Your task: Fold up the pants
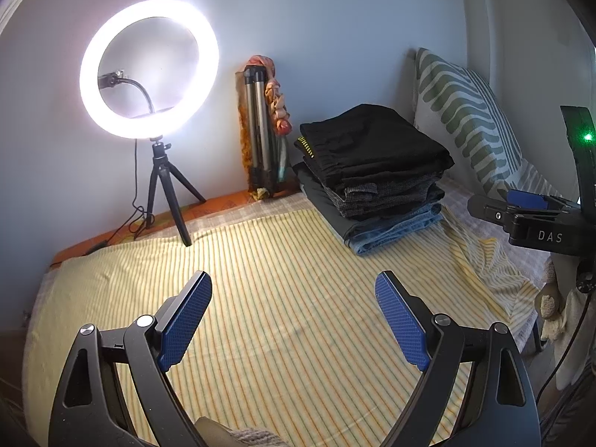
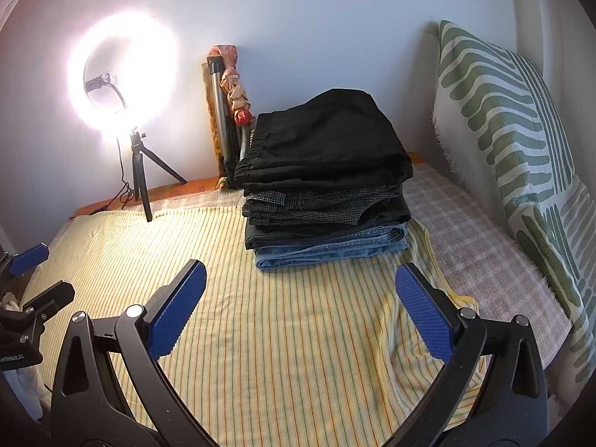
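Left wrist view looks across a bed covered by a yellow striped sheet (image 1: 283, 260), with the left gripper (image 1: 292, 313) hovering above the bare cloth, its blue-padded jaws spread wide apart and holding nothing. Toward the far right of the bed sits a stack of folded pants (image 1: 372, 175): black pants (image 1: 372, 141) on top, a grey checked pair beneath, then dark ones, and blue jeans (image 1: 398, 231) at the bottom, resting on the sheet. Just behind the stack a green-and-white patterned pillow (image 1: 465, 119) leans against the wall. To the left, a lit ring light (image 1: 149, 65) stands on a small black tripod (image 1: 164, 193) at the far edge of the bed, and between it and the stack a folded silver tripod (image 1: 259, 130) leans upright in the corner with orange fabric draped on it. At the right edge of this view the right gripper (image 1: 521, 208) shows side-on beside the pillow. In the right wrist view the right gripper (image 2: 300, 313) also has its jaws wide apart and empty, above the sheet (image 2: 260, 298) and near the front of the stack of pants (image 2: 324, 186), not touching it; the jeans (image 2: 335, 249) lie just ahead. A pink checked cover (image 2: 465, 231) shows under the sheet's rumpled right edge, beside the pillow (image 2: 521, 130). Part of the left gripper (image 2: 28, 257) appears at the left edge.
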A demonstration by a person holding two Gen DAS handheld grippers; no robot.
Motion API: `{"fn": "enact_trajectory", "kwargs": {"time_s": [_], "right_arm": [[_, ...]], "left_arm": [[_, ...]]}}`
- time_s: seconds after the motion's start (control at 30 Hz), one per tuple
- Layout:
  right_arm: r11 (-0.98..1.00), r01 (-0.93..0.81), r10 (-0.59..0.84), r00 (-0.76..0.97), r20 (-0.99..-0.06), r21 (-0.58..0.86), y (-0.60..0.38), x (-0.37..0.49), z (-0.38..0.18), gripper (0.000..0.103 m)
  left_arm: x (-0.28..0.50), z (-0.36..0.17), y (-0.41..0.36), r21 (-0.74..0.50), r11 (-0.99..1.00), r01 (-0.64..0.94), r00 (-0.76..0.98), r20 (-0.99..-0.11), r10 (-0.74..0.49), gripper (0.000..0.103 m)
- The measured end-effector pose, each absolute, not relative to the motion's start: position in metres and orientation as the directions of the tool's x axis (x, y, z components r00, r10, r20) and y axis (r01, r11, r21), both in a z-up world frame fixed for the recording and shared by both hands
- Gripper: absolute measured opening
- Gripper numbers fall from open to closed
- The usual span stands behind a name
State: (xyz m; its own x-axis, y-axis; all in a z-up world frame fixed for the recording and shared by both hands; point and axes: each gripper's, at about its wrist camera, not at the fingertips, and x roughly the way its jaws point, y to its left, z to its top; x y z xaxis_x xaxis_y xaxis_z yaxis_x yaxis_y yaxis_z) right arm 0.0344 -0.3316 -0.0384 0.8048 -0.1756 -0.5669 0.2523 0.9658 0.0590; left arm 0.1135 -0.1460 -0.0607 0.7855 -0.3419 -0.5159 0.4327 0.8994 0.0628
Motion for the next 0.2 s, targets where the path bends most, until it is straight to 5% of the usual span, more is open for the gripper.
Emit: {"fn": "enact_trajectory", "kwargs": {"time_s": [0.2], "right_arm": [[0.966,0.253,-0.176,0.805,-0.567,0.059,-0.3318,0.0344,-0.0384,0.103]], "left_arm": [[0.1131,-0.0603,-0.1434,0.048,0.901,0.43,0.786,-0.512,-0.348,0.09]]}}
